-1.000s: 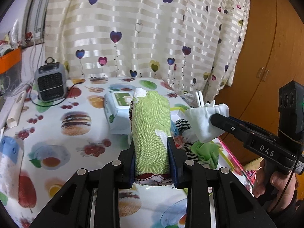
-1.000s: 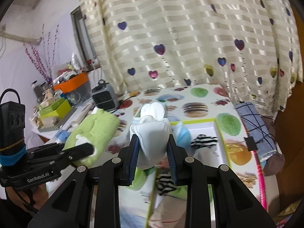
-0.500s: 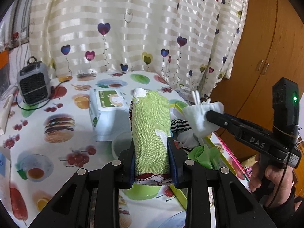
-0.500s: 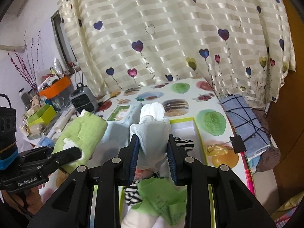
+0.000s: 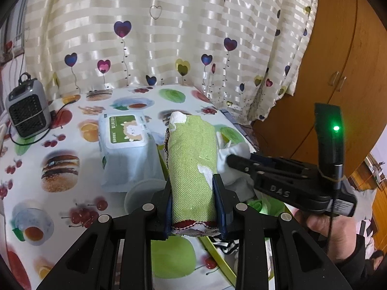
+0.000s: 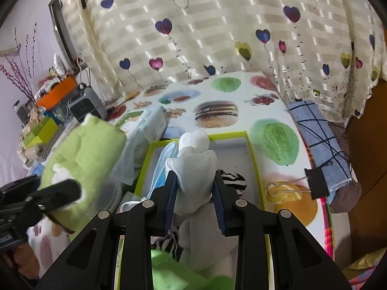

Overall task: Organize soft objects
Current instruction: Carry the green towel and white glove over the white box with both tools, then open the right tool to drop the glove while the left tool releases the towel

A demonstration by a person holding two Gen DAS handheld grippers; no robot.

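Left wrist view. Left gripper [image 5: 193,200] clamped on a rolled green cloth [image 5: 192,166]; fingers [image 5: 167,207] pressed against both sides near its lower end. Roll's long axis runs straight ahead along the fingers, far end raised and pointing away. Wet-wipes pack [image 5: 127,147] lies ahead and to the left of the fingers on the bench [image 5: 31,169]; a small heater [image 5: 26,116] sits far left. The lime rim of the box [image 5: 217,258] shows below and to the right of the fingers. Right gripper [image 5: 233,162] comes in from the right, holding a white sock [image 5: 232,154] just beside the roll; whether cloth and sock touch cannot be told.

Right wrist view. Right gripper [image 6: 194,193] closed on the white sock [image 6: 194,164], which sticks up ahead between the fingers [image 6: 220,200] and hangs down behind them. The lime-edged box [image 6: 251,149] lies directly ahead and below these fingers, with a striped sock [image 6: 233,178] and a pale blue item already inside. Green roll [image 6: 82,159] is left of the fingers, outside the box wall.

Judgement: the right hand is the nearer one to the box, sock already over its open floor; a lowering and release would follow. The roll needs a shift rightward first, its long axis roughly parallel to the box's long side.
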